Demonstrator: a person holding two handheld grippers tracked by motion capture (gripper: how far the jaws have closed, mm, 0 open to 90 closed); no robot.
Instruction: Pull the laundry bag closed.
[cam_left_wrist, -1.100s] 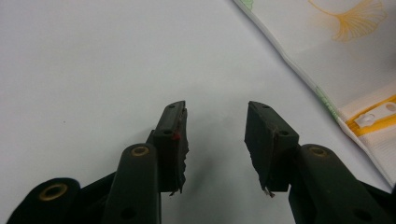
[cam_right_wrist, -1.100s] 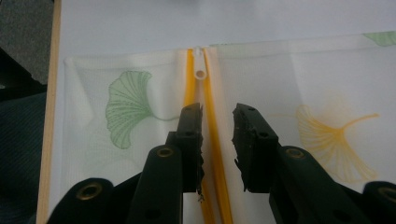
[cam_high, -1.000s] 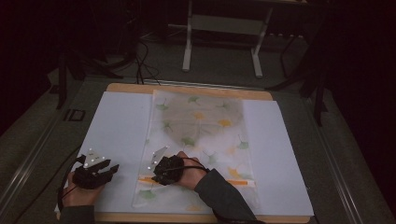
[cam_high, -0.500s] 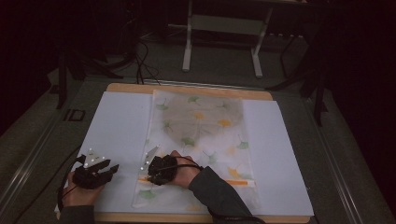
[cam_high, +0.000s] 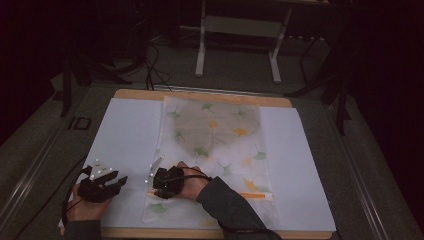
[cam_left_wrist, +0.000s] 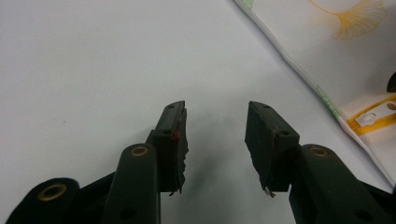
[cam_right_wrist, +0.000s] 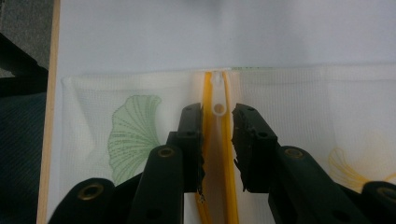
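Right tongs (cam_right_wrist: 217, 140) sit part-open straddling the yellow zipper (cam_right_wrist: 215, 112) of the white ginkgo-print mesh bag (cam_high: 215, 145), gripping nothing; left tongs (cam_left_wrist: 215, 140) gape empty over the white-covered counter (cam_high: 125, 130), dim room around.

Camera layout: one fixed high view, two gripper-mounted views.

High view looks forward and down on the whole surface (cam_high: 125, 130) from the person's side, far off. Left gripper view sits low, close over bare white sheet, catching the mesh bag (cam_left_wrist: 336, 60) edge. Right gripper view looks close along its jaws at the bag's yellow zipper (cam_right_wrist: 219, 140); all three share the bag.
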